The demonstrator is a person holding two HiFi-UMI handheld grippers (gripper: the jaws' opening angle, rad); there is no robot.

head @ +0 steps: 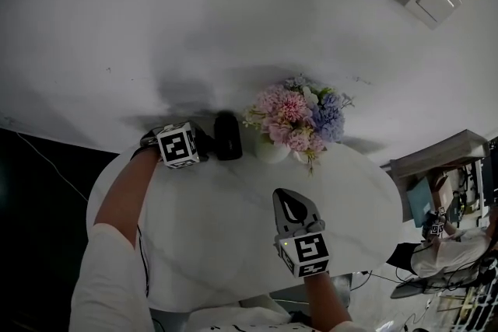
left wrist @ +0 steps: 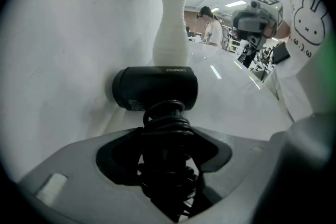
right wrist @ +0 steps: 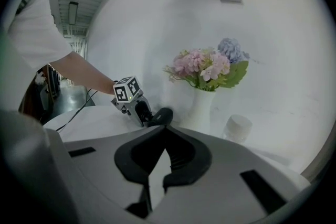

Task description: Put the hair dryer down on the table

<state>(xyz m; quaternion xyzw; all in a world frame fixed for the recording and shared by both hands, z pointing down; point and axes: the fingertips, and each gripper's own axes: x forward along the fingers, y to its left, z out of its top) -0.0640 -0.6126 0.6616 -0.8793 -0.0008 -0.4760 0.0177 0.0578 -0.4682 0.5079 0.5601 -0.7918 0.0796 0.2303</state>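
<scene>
Where hair dryer [head: 227, 136] is: far edge of table [head: 233, 237], just beside vase [head: 271, 150]
Contact with table: unclear
Left gripper [left wrist: 167, 128]: clamped on hair dryer's cord-wrapped handle
Right gripper [right wrist: 164, 128]: jaws together, empty, above table's near edge

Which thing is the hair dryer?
Find the round white table against the wall, then the white vase of flowers. The hair dryer is just left of it: the only black thing, a stubby barrel with cord wound round its handle.
</scene>
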